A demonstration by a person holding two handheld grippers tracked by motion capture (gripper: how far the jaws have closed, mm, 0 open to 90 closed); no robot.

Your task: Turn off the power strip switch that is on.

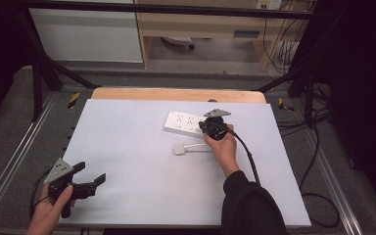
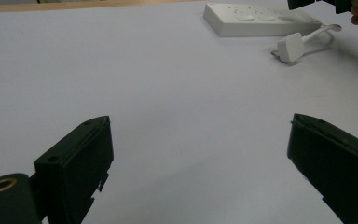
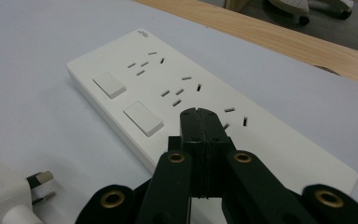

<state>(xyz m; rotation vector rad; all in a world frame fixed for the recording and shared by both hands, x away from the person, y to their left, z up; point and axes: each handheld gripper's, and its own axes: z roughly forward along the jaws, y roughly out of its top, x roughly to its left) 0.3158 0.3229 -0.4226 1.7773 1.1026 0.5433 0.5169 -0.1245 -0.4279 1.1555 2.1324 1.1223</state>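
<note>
A white power strip (image 1: pixel 183 123) (image 3: pixel 200 107) (image 2: pixel 256 19) lies on the pale mat at the far middle, with two rocker switches and several socket groups. Its white plug (image 1: pixel 178 148) (image 2: pixel 290 46) (image 3: pixel 2 193) lies loose in front of it, pins bare. My right gripper (image 1: pixel 204 126) (image 3: pixel 198 114) is shut, nothing between its jaws, and its tips hover over the strip's top near a socket group. Far off at the mat's near left corner, my left gripper (image 1: pixel 89 175) (image 2: pixel 200 158) stands open above bare mat.
A wooden table edge (image 1: pixel 176 94) runs behind the mat (image 1: pixel 142 171). Black frame bars and loose cables (image 1: pixel 318 196) flank the table on the right. A white cabinet stands on the floor beyond.
</note>
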